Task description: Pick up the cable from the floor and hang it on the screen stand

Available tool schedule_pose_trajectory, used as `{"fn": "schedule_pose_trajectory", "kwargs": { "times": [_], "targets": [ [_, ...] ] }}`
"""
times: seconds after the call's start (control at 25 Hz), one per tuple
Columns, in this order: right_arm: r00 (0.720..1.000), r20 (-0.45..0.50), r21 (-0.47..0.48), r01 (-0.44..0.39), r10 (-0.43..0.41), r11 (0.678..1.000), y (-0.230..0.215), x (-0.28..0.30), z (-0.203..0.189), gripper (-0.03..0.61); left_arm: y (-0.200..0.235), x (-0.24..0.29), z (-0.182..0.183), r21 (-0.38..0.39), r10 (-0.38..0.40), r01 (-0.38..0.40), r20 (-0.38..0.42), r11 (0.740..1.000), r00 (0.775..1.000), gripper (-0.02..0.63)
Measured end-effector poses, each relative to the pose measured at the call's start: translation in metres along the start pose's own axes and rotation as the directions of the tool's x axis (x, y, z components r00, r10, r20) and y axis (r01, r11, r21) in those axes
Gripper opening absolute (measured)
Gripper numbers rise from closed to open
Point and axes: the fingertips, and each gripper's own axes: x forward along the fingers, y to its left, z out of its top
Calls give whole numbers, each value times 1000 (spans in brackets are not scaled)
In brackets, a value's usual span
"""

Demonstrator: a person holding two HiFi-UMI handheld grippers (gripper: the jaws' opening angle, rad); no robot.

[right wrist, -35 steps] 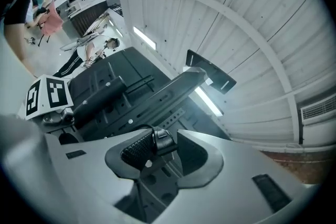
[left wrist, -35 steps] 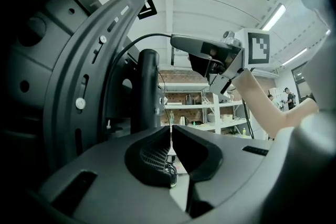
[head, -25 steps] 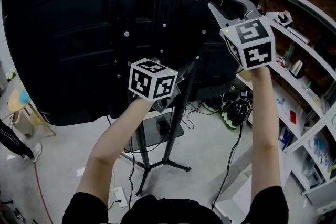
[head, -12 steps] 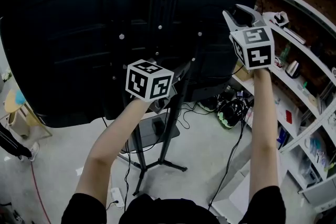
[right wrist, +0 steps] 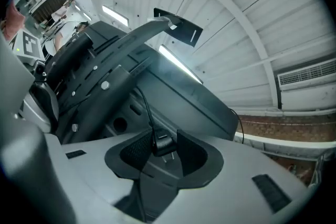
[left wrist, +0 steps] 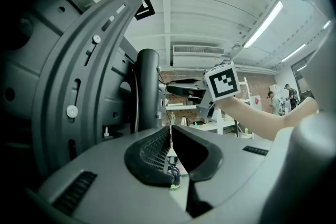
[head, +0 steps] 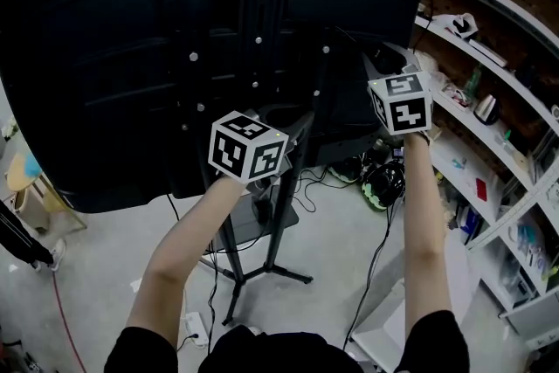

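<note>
The thin black cable [head: 377, 251] hangs from my right gripper [head: 385, 63] down to the floor. In the right gripper view its black plug [right wrist: 162, 144] sits between the pads, and the right gripper [right wrist: 166, 140] is shut on it, close to the back of the big black screen [head: 131, 57]. The screen is carried by a stand [head: 286, 196] with a tripod foot. My left gripper [head: 278, 116] is level beside the stand's pole [left wrist: 148, 89] and the curved mount bracket [left wrist: 79, 71]. In the left gripper view the left gripper [left wrist: 170, 131] has its tips together, and I see nothing between them.
White shelves [head: 489, 109] with small items run along the right. A black and green helmet [head: 384, 188] and loose cables lie on the floor behind the stand. A power strip [head: 199, 326] lies near my feet. At the left are a wooden stool [head: 35, 179] and a person's leg [head: 22, 245].
My right gripper has come down and slightly left with the plug, from above the screen's right edge to beside it. The left gripper has sunk slightly.
</note>
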Motion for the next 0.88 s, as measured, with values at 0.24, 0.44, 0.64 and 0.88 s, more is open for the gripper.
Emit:
{"fn": "schedule_pose_trajectory", "kwargs": {
  "times": [0.24,0.44,0.64,0.88],
  "targets": [
    [998,-11,43,-57,57,997,39,1,-27,160,-3,-3,-14,-14,13,-13,-8,1000,1000,18],
    [995,10,108,-104,104,989,71,-2,-34,160,-11,-9,-23,35,24,-23,-12,999,1000,18],
    [987,-1,61,-163,163,985,111,2,-44,150,-14,-14,-36,11,21,-21,6,1000,1000,18],
    [993,51,145,-113,107,983,111,-5,-42,152,-22,-20,-50,-14,14,-14,10,1000,1000,18]
  ]
}}
